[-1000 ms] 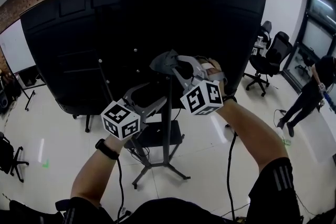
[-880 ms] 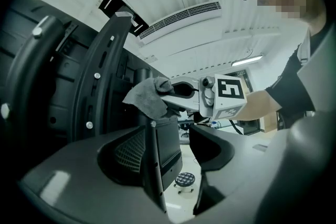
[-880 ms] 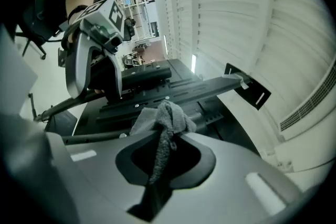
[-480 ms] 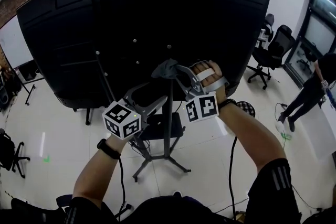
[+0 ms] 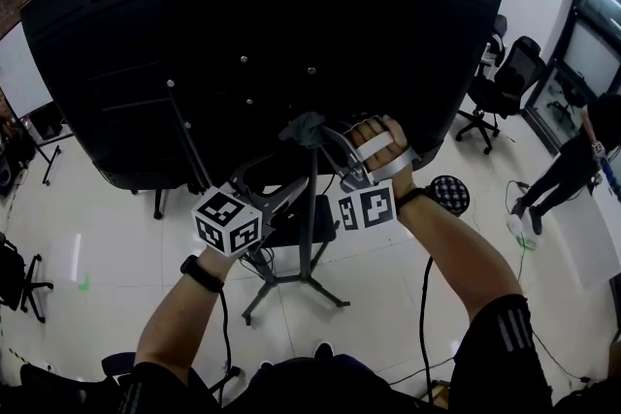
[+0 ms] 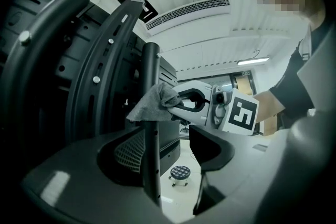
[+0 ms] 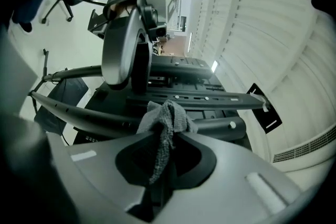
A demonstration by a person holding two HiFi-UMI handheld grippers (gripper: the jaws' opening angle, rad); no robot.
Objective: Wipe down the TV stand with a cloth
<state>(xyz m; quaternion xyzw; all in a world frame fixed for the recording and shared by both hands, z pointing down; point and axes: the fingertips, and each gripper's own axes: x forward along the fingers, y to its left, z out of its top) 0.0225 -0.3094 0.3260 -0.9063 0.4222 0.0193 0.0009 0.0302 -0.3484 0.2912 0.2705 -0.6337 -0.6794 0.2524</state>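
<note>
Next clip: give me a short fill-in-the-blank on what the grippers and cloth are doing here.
1. The right gripper is shut on a ____ cloth.
2. The cloth lies against an upright ____.
3. The left gripper is ____, with a jaw on each side of that upright.

Missing words: grey; pole; open.

Floor [image 5: 87, 208] carries TV stand [image 5: 310, 238], round stool [image 5: 447, 194], office chair [image 5: 500, 97].

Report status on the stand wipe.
Left gripper open, pole between its jaws. Right gripper shut on cloth, cloth against pole. TV close behind.
</note>
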